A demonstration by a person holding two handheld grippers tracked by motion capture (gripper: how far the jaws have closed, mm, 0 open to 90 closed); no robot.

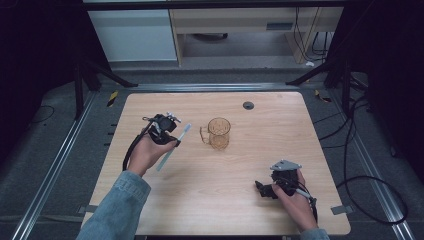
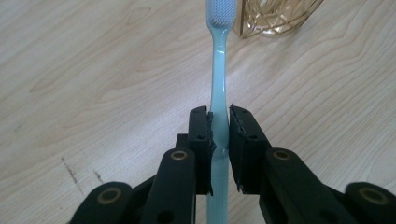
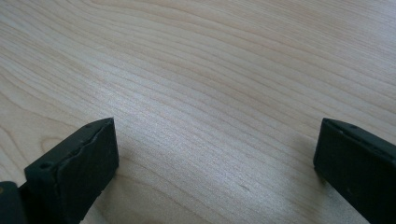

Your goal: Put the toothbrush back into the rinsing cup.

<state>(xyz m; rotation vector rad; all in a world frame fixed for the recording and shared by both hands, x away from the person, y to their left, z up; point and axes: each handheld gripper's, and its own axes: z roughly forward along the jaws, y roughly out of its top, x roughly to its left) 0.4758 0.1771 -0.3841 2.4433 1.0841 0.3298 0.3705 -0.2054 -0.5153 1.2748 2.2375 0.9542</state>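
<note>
High view: I see my left gripper (image 1: 176, 141) holding a toothbrush (image 1: 172, 148) just left of the cup (image 1: 218, 133) on the table (image 1: 260, 125).

Left gripper view: jaws clamp the toothbrush handle.

Right gripper view: my right gripper (image 3: 215, 154) jaws stand wide apart, holding nothing.

Left hand-held gripper (image 2: 219, 135) clamped – jaws nearly together, right hand-held gripper (image 3: 215, 144) low, jaws spread wide

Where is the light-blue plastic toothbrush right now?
The light-blue plastic toothbrush is clamped in the left gripper, left of the amber glass mug.
</note>
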